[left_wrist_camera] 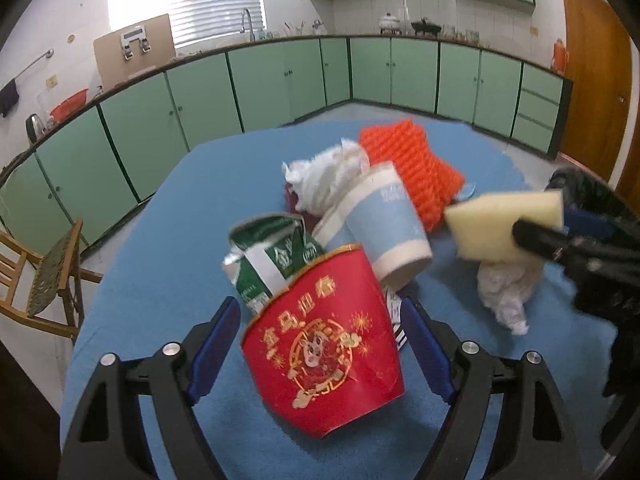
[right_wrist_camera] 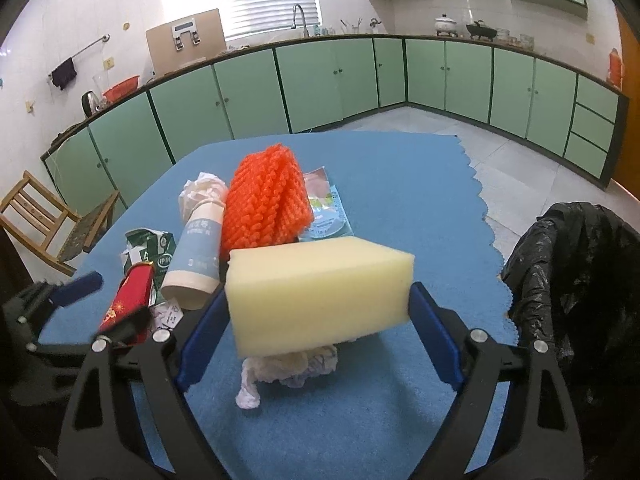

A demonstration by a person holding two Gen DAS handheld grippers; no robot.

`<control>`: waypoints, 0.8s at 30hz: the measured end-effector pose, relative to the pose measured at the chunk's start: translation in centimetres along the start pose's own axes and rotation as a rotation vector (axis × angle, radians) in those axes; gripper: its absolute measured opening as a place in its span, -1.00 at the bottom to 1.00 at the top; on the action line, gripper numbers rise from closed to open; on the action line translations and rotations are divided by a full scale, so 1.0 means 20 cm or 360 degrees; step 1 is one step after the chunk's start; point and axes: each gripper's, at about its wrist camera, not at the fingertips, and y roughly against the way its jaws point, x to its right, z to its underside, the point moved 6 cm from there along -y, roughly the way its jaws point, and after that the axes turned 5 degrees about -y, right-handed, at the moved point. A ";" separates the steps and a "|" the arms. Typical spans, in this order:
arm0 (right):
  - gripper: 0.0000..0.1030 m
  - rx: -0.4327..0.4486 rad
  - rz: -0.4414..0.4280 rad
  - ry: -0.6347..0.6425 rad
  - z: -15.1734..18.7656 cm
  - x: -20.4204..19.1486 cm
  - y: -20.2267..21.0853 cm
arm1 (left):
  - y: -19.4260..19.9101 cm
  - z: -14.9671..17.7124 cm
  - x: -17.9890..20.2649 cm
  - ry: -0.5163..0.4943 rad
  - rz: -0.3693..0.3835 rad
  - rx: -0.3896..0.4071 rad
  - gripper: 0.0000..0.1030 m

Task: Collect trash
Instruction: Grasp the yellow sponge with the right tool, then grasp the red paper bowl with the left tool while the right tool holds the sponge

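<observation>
My left gripper [left_wrist_camera: 320, 316] is open around a red paper cup [left_wrist_camera: 324, 344] lying on the blue tablecloth [left_wrist_camera: 160, 248]; its pads do not touch the cup. My right gripper [right_wrist_camera: 318, 312] is shut on a pale yellow sponge [right_wrist_camera: 320, 292], held above a crumpled white tissue [right_wrist_camera: 288, 364]. The sponge also shows in the left wrist view [left_wrist_camera: 504, 224]. A pile lies behind: a blue-and-white paper cup [left_wrist_camera: 384, 224], a crushed green carton [left_wrist_camera: 272, 256], a white tissue wad [left_wrist_camera: 332, 176] and an orange chenille cloth [left_wrist_camera: 412, 172].
A bin lined with a black bag [right_wrist_camera: 576, 272] stands off the table's right edge. A plastic wrapper [right_wrist_camera: 324, 208] lies by the orange cloth. A wooden chair [right_wrist_camera: 52, 224] stands at the left. Green kitchen cabinets [right_wrist_camera: 320, 80] run behind.
</observation>
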 end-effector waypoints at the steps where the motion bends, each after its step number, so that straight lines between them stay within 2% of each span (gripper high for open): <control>1: 0.65 0.0003 -0.0002 0.0001 0.00 0.00 0.00 | -0.02 0.01 0.01 -0.0006 -0.0007 -0.0016 0.56; 7: 0.65 0.0028 -0.0002 0.0047 -0.01 -0.04 0.03 | -0.05 0.06 -0.01 0.0043 0.0017 -0.0069 0.54; 8: 0.65 0.0033 -0.0004 0.0050 -0.01 -0.04 0.03 | -0.05 0.06 -0.02 0.0058 0.0030 -0.0065 0.42; 12: 0.65 0.0052 -0.0005 0.0047 -0.03 -0.06 0.05 | 0.01 0.04 -0.06 0.0092 0.0062 -0.0025 0.16; 14: 0.65 0.0062 -0.0006 0.0048 -0.04 -0.07 0.06 | 0.06 0.00 -0.09 0.0112 0.0074 0.0020 -0.08; 15: 0.65 0.0068 -0.0007 0.0051 -0.04 -0.07 0.07 | 0.08 -0.01 -0.10 0.0122 0.0076 0.0040 -0.14; 22: 0.64 0.0128 -0.0027 0.0043 -0.09 -0.10 0.13 | 0.21 -0.10 -0.13 0.0180 0.0123 0.0161 -0.20; 23: 0.64 0.0135 -0.0028 0.0041 -0.10 -0.10 0.14 | 0.23 -0.11 -0.13 0.0181 0.0130 0.0173 -0.33; 24: 0.64 0.0151 -0.0030 0.0036 -0.11 -0.10 0.16 | 0.23 -0.12 -0.13 0.0185 0.0151 0.0180 -0.56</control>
